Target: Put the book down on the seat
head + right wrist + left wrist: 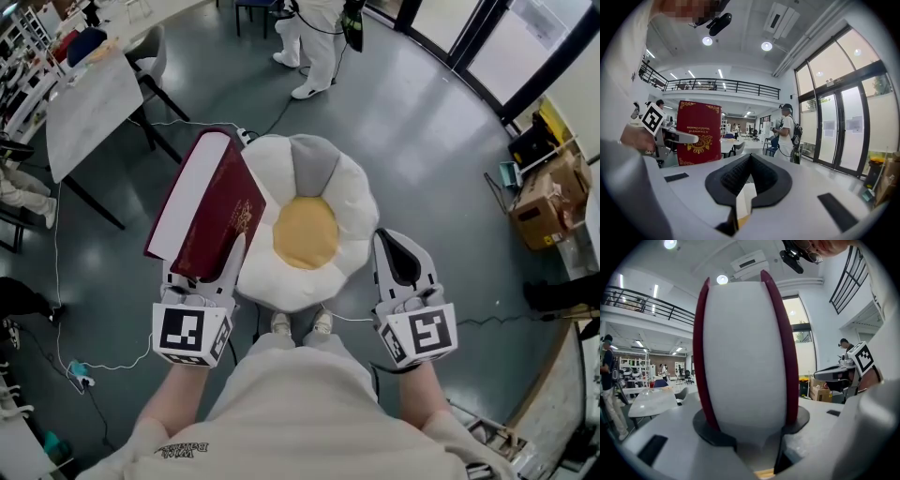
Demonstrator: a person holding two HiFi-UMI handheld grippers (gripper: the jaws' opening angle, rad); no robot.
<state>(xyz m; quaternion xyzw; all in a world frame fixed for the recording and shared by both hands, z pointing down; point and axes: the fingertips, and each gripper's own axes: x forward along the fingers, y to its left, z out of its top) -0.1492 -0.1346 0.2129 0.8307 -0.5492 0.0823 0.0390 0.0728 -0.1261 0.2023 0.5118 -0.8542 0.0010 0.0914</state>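
Note:
My left gripper is shut on the lower end of a thick dark red book with white page edges. The book is held tilted in the air, just left of the seat, a round flower-shaped cushion with white petals and a yellow centre. In the left gripper view the book stands upright between the jaws of that gripper, pages facing the camera. My right gripper hovers at the cushion's right edge, shut and empty. The right gripper view shows its pads closed together and the book's gold-printed cover off to the left.
A grey table and a chair stand at the back left. A person in white stands behind the seat. Cardboard boxes sit at the right. A cable runs over the floor. Another person stands near glass doors.

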